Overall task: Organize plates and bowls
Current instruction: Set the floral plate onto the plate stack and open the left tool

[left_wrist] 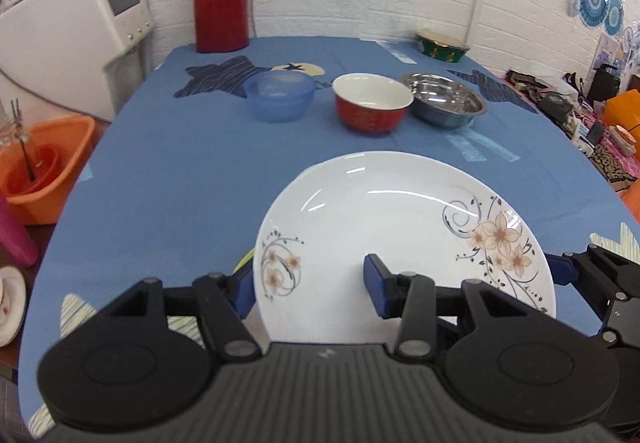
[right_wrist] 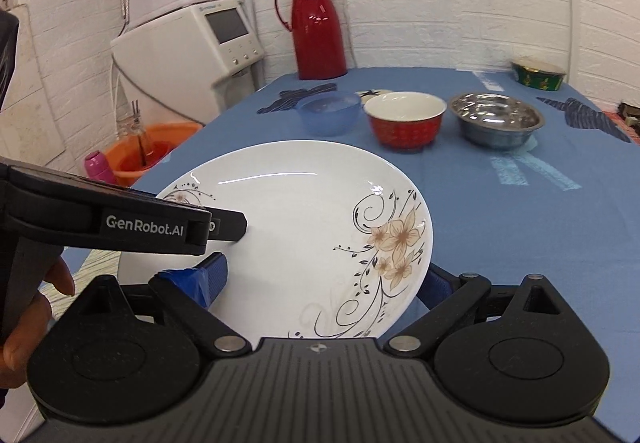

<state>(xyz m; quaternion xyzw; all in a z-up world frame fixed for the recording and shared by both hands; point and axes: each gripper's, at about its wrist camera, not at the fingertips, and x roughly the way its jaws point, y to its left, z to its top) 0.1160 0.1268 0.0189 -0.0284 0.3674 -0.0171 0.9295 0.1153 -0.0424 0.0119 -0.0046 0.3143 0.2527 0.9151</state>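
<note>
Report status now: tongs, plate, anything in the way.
Left tongs and right tongs both straddle the white flowered ceramic plate, grip unclear. Blue plastic bowl, red ceramic bowl, steel bowl ahead, apart.

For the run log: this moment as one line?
left gripper open, straddling plate left rim | right gripper open, straddling right rim | bowls beyond

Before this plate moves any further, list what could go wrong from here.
1. Both grippers, left gripper and right gripper, straddle the plate's rim; uneven pulling could twist the glossy plate loose.
2. The red bowl, blue bowl and steel bowl stand close ahead; pushing the plate forward could knock them.
</note>
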